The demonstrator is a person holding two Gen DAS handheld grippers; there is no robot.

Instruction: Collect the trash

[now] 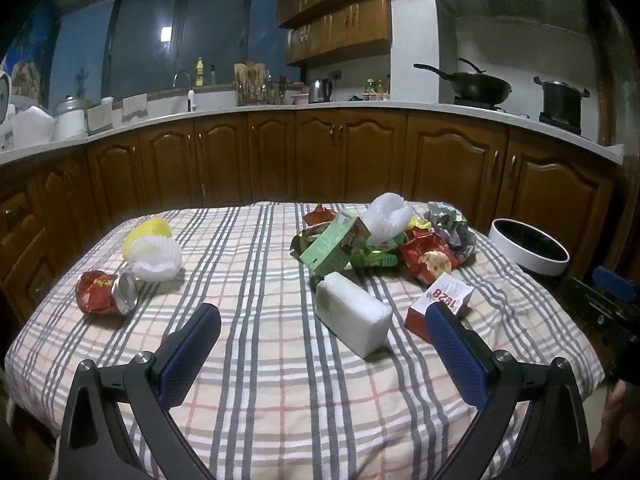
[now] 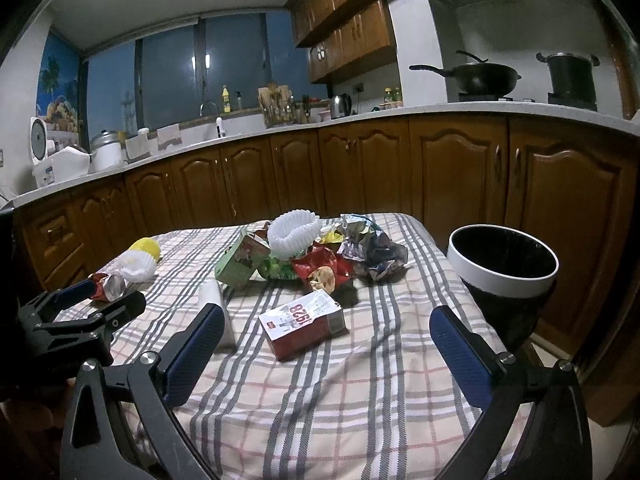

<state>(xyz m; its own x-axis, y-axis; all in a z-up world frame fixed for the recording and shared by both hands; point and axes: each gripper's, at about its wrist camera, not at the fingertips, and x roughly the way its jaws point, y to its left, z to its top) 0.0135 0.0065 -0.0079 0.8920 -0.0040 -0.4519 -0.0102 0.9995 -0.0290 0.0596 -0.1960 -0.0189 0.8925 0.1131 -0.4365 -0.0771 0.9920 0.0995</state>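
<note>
Covering the whole worktop (image 2: 320, 380), a checked cloth carries the scattered trash, and the white-rimmed bin (image 2: 502, 262) with its dark liner stands just off the right-hand edge, presumably so rubbish can be dropped straight in from the surface. Toward the far side lies a heap of crumpled wrappers (image 1: 424, 254) with a green carton (image 1: 334, 246) leaning on it and a white foam fruit net (image 1: 390, 216) on top. Nearer sit a white foam block (image 1: 352, 314) and a red-and-white box (image 2: 302, 324); off to the left lie a crushed red can (image 1: 106, 292) and another foam net (image 1: 154, 258). Both tools hover empty: the left hand-held gripper (image 1: 326, 326) spread wide facing the block, the right hand-held gripper (image 2: 326, 328) equally released, framing the box, likely its first pick
</note>
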